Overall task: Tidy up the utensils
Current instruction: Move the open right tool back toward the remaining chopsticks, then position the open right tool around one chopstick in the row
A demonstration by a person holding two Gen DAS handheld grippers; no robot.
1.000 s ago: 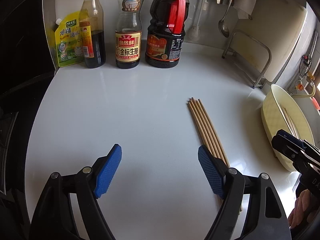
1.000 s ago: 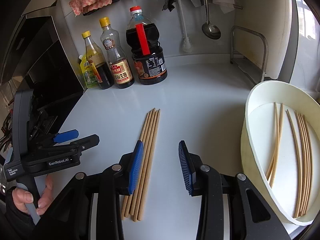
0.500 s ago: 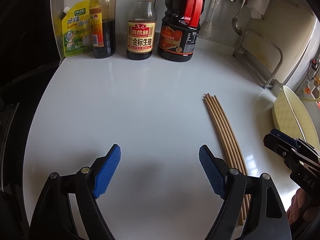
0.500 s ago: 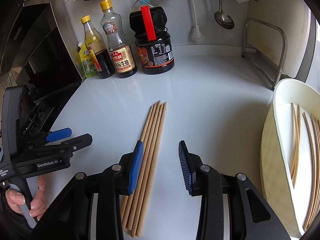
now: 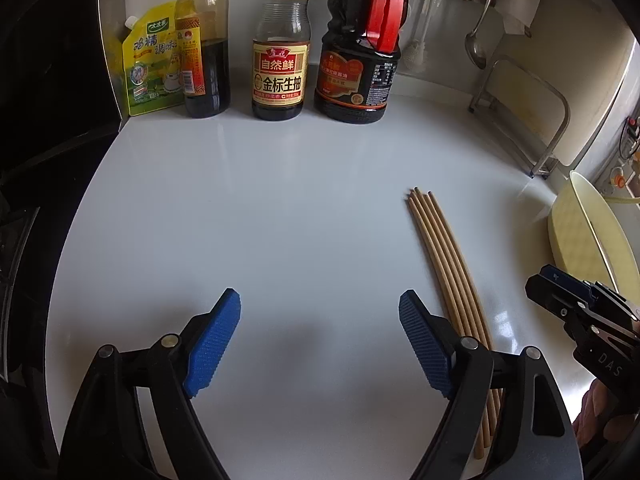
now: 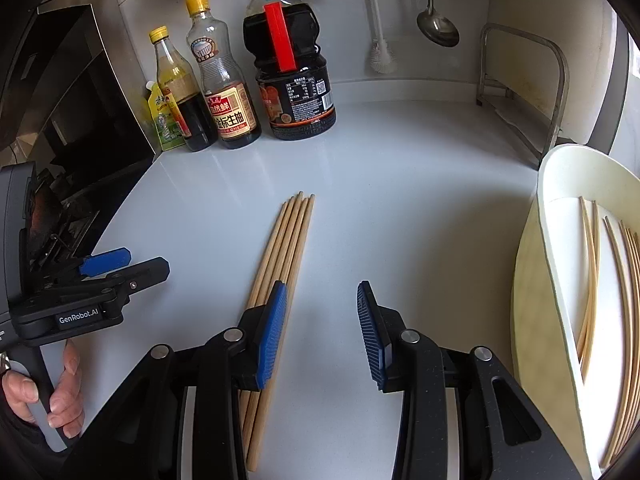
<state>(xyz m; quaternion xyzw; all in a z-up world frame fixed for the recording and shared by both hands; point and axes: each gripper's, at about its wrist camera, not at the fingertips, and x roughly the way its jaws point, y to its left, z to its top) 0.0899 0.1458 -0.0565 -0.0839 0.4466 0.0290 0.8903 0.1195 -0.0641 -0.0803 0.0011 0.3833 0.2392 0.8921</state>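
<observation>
The left tool (image 5: 319, 336) points down at the white desk (image 5: 280, 220). Its two blue pads stand wide apart, and only bare desk shows between them. A hand (image 6: 44, 392) grips its handle at the left edge of the right view.

The right tool (image 6: 322, 330) also tips down toward the desk. Its pads stand a middle way apart, and nothing is between them. Its left pad sits over the near part of the loose chopsticks (image 6: 280, 264).

Those chopsticks lie flat on the desk in a tight bunch, side by side. Their thin tips point toward the bottles. In the left view the bunch lies just to the right of the left tool's right pad.

A pale yellow tub (image 6: 560, 240) stands on the right side of the desk. More chopsticks (image 6: 624, 300) lie inside it, some alone and some close together.

At the back of the desk stand a yellow pouch (image 5: 150, 64), a thin bottle with dark sauce (image 5: 206, 40), a soy sauce bottle (image 5: 281, 64) and a big dark jug with a red handle (image 5: 360, 60). A ladle (image 6: 436, 20) and a white brush (image 6: 380, 48) hang on the wall. A metal rack (image 6: 524, 80) stands in the back right corner.
</observation>
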